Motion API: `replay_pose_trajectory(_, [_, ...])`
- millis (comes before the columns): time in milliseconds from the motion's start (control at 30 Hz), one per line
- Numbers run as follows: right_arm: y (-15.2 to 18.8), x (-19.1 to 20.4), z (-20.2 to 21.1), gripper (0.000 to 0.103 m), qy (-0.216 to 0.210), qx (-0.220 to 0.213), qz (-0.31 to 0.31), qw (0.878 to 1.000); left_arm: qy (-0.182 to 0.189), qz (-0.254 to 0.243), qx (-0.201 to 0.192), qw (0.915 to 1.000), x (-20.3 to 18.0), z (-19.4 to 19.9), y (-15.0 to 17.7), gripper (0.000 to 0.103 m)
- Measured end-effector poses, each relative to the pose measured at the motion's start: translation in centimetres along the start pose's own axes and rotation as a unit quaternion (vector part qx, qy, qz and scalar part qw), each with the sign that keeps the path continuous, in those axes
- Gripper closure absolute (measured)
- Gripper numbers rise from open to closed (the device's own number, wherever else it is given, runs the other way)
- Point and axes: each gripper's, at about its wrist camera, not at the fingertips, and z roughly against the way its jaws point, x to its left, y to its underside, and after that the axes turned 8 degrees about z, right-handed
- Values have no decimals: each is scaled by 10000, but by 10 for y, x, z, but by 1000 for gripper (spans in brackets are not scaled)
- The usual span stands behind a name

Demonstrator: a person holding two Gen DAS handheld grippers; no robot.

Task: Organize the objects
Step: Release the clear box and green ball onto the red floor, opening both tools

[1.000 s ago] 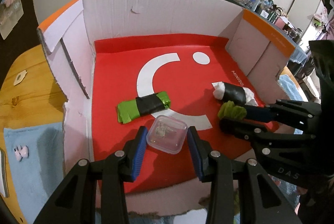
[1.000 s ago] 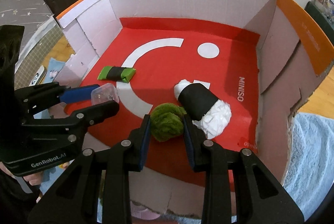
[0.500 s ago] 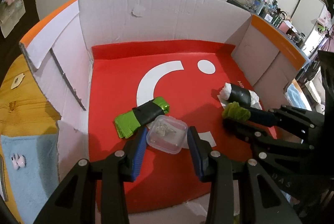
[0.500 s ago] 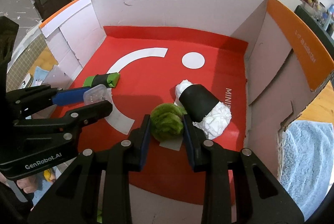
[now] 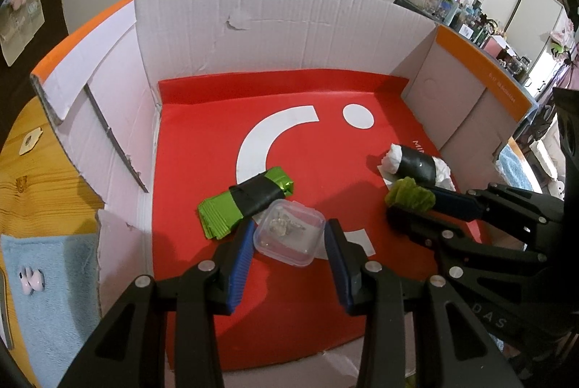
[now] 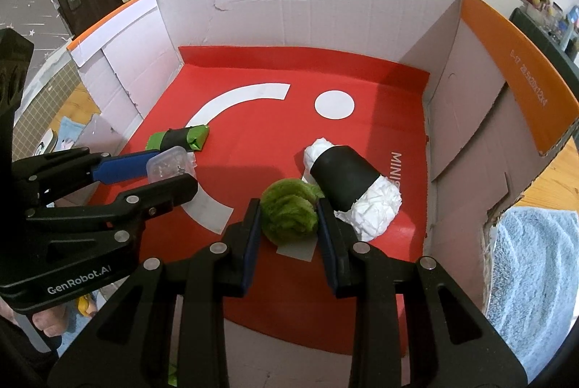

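My left gripper (image 5: 288,236) is shut on a small clear plastic box (image 5: 288,232) and holds it over the red floor of the cardboard box (image 5: 289,26). It also shows in the right wrist view (image 6: 170,167). My right gripper (image 6: 287,210) is shut on a green fuzzy ball (image 6: 289,210), seen also in the left wrist view (image 5: 410,194). A green bundle with a black band (image 5: 249,203) lies just beyond the clear box. A white roll with a black band (image 6: 353,189) lies right of the green ball, touching it.
The cardboard box has white walls and orange-edged flaps (image 6: 524,69). A red liner (image 5: 217,142) with white marks covers its floor. Light blue towels lie outside at left (image 5: 47,279) and right (image 6: 535,279) on a wooden table (image 5: 36,171).
Both grippers have risen and drawn back a little with their objects, so more of the box and its walls shows. The bundle and the roll have not moved.
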Motion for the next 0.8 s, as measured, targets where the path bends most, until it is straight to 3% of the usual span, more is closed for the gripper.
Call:
replay_pose_trajectory(467, [-2,5,-5,71,-97,-13,-20,10000,4,-1,-5,10000,-1,0,-1,58])
replay_pose_trajectory(533, [-2,7,-4,60,-112,-23,-3,9999,-79,-12,-39,10000,-1,0,-1,56])
replay_pose_trajectory(600, [-2,9,-4,55,-79,-40,8,10000,-116,-15,-62,9999,-1,-1,-1,56])
replay_pose_trajectory(800, [-1,9,-4,55,-96,-54,-6,9999,-167,-68,-77,9998,-1,-2,-1,56])
